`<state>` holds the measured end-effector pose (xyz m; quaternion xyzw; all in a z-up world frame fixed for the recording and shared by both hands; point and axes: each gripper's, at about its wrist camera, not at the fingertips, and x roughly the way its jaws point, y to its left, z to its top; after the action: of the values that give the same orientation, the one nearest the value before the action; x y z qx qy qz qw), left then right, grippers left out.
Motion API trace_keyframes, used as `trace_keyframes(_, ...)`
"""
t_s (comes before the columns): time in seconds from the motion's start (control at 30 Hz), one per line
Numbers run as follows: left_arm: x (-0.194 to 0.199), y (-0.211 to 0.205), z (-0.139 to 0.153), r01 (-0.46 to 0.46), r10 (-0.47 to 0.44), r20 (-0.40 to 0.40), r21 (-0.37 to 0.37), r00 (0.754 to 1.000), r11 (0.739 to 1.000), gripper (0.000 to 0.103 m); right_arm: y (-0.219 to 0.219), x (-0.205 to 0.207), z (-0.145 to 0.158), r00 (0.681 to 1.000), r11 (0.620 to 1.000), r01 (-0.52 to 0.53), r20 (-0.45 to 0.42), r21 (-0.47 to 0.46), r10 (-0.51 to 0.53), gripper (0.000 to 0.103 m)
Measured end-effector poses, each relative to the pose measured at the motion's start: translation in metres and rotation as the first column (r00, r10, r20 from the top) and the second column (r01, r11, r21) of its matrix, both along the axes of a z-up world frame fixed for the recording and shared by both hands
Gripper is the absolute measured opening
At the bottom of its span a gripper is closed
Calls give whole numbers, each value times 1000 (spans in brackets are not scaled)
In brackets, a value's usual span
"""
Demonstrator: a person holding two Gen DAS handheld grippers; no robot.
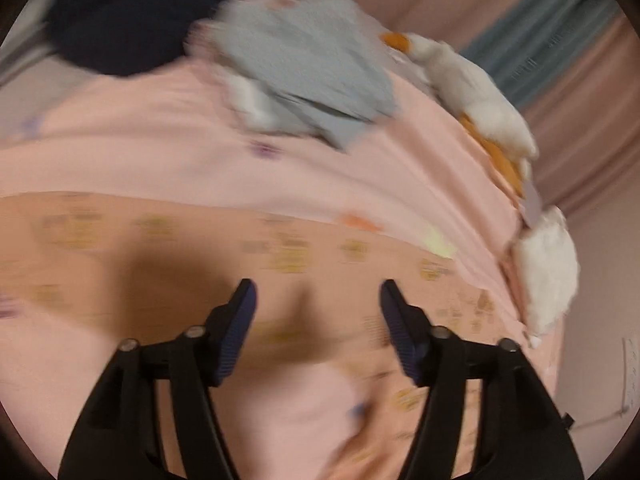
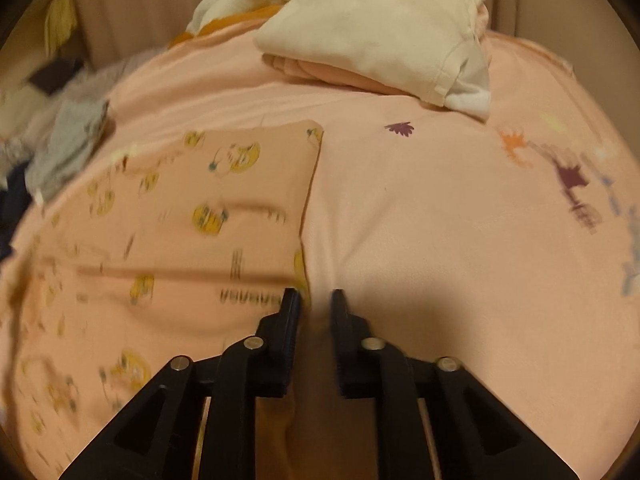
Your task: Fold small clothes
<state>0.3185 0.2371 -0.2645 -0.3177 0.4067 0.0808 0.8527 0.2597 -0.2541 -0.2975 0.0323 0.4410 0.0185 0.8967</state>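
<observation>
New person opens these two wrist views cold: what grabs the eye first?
The peach garment with yellow cartoon prints, spread flat on the pink bedsheet, fills the near left of the right wrist view, with the right gripper at its right edge. Behind it sits a stack of folded cream clothes. In the left wrist view, a white plush duck lies along the bed's right edge beside a crumpled grey-blue garment.

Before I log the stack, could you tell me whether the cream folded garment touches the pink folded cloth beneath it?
Touching: the right wrist view shows the cream folded garment lying directly on the pink folded cloth.
</observation>
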Motion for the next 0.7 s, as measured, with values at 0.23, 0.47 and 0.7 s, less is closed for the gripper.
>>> trace_keyframes(0.23,-82,117,-67,-303,269,-159,-260,950,917,74,-10,-34,21,999,996,32,-5,84,-32,48)
trace_keyframes(0.47,-94,153,-81,-453,499,-2,-423,867,785,67,6,-37,16,999,999,24,-37,39,-23,48)
trace_keyframes(0.7,-39,87,-24,-370,365,62,126,929,920,7,-1,-46,18,999,999,29,-39,23,-28,48)
